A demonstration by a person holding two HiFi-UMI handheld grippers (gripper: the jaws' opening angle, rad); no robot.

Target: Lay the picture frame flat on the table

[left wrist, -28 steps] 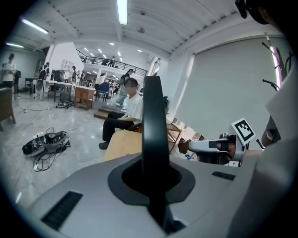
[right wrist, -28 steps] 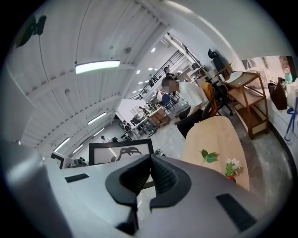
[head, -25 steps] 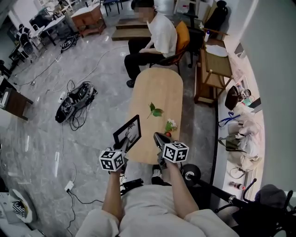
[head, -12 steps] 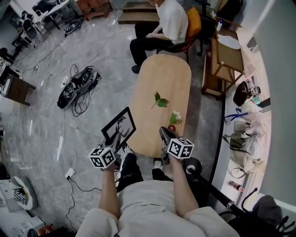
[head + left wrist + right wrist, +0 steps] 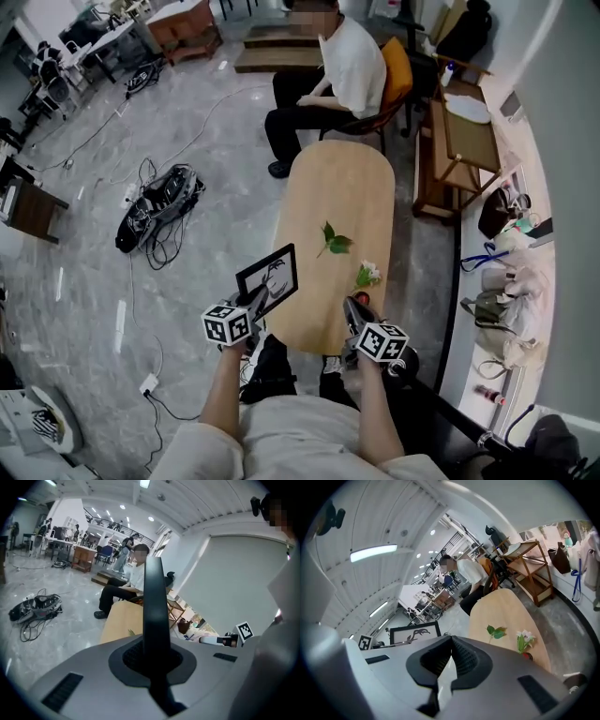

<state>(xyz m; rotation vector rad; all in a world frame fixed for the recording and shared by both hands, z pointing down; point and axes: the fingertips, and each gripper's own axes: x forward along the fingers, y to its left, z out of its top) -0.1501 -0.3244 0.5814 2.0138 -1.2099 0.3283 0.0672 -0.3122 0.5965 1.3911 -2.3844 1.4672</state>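
Note:
The black picture frame (image 5: 270, 277), holding a dark drawing on white, stands upright over the near left corner of the light wooden table (image 5: 347, 192). My left gripper (image 5: 255, 302) is shut on its lower edge. In the left gripper view the frame (image 5: 156, 606) shows edge-on as a dark bar between the jaws. My right gripper (image 5: 352, 307) hangs at the table's near end, shut with nothing in it. In the right gripper view the frame (image 5: 415, 633) appears to the left of the shut right gripper (image 5: 451, 640).
A green leaf (image 5: 334, 243) and a white flower (image 5: 367, 275) lie on the table's near half. A person sits on an orange chair (image 5: 394, 75) at the far end. A wooden rack (image 5: 461, 141) stands at the right, and cables (image 5: 155, 199) lie on the floor at the left.
My left gripper has carried the frame to the right, from beside the table to over its near left corner. The right gripper stays at the near end.

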